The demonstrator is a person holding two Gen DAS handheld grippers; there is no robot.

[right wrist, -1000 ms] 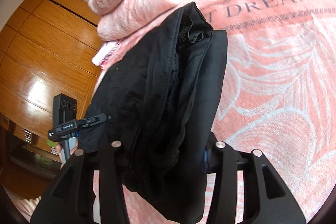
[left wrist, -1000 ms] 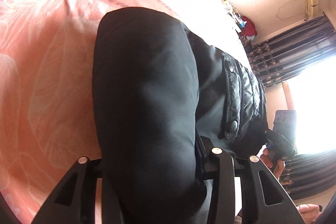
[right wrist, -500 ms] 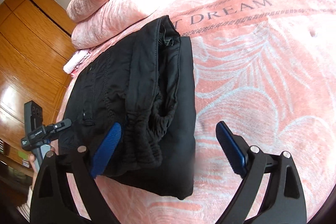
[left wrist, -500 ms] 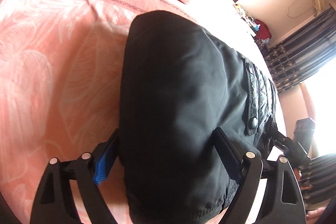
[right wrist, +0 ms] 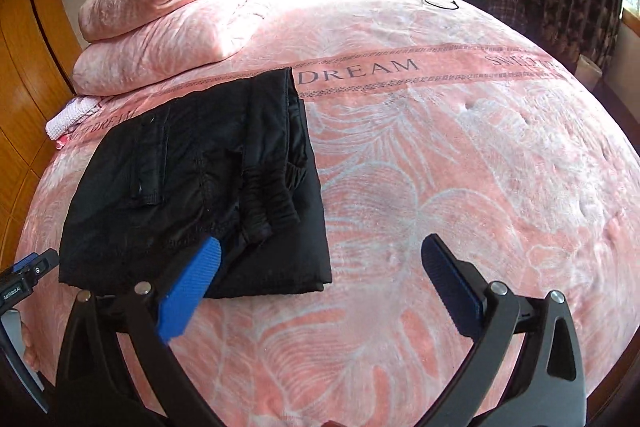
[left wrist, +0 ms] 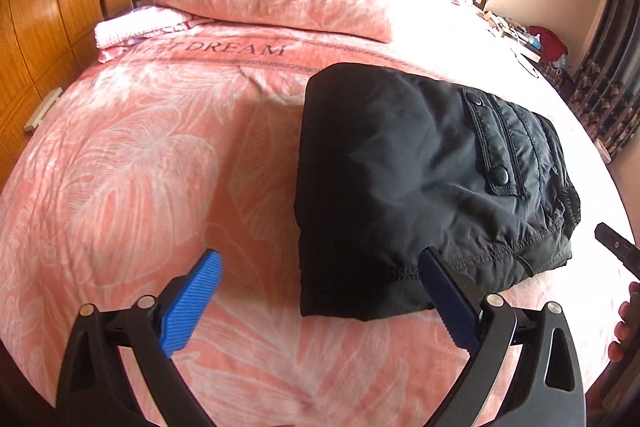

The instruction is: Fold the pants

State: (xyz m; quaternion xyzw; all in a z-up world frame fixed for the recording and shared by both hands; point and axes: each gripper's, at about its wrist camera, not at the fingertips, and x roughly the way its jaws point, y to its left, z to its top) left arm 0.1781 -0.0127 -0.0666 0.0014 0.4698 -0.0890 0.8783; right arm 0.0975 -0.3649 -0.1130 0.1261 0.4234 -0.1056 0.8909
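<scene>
Black folded pants [right wrist: 192, 183] lie on the pink "DREAM" bedspread [right wrist: 440, 155]; left tool [left wrist: 320, 279] and right tool [right wrist: 320, 267] both gape, released.

"DREAM" on pink blanket [right wrist: 440, 131]

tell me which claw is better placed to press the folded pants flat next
Left, probably. The left claw is open with one finger at the near hem of the black pants, bundle straight ahead. The right claw, also open, points mostly at bare pink blanket, pants off to its side.
</scene>
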